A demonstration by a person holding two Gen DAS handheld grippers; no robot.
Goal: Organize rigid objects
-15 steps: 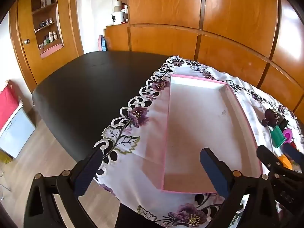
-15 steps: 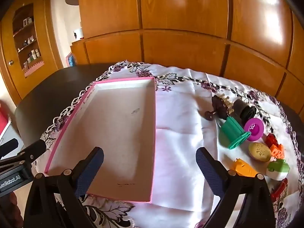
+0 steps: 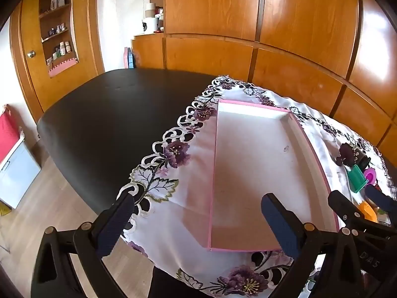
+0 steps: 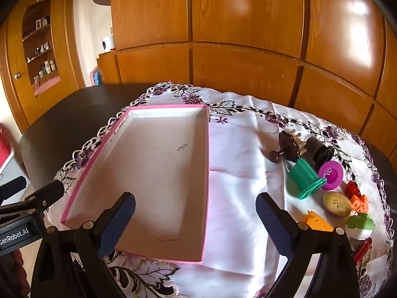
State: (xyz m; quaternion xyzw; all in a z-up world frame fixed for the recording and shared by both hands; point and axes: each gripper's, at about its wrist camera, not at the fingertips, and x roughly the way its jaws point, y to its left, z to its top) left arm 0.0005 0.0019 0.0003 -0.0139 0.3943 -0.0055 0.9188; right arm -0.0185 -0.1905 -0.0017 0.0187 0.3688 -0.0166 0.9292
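**Shallow pink tray bare, small objects clustered at the cloth's right end**

The pink-rimmed tray (image 4: 207, 173) is a long, shallow rectangle with a pale, matte floor, faintly scuffed near its middle and near its front edge. Nothing lies in it. It rests flat on the embroidered tablecloth (image 4: 238, 198), toward that cloth's left side, its left wall running close along the lace border.

Well apart from the tray, across a bare stretch of white cloth, the small rigid objects sit in a loose cluster on the right: a dark brown ornate piece (image 4: 285, 146) and a black cylinder (image 4: 320, 151) at the back, a green flanged piece (image 4: 306, 177) touching a magenta disc (image 4: 331, 172), then a tan oval (image 4: 337, 203), an orange block (image 4: 358, 203), a yellow-orange piece (image 4: 318, 222), a green-and-white piece (image 4: 359, 226) and red pieces at the very edge, partly hidden.

The right gripper (image 4: 194, 221) hangs over the tray's near right corner, jaws spread wide with nothing between them. The left gripper (image 3: 198, 226) hovers over the cloth's lace border and the tray's near left wall, jaws likewise wide apart and empty.

Left of the cloth the black table (image 3: 111, 129) top lies bare up to its rounded edge. Wooden panelling (image 4: 248, 37) stands close behind the table.
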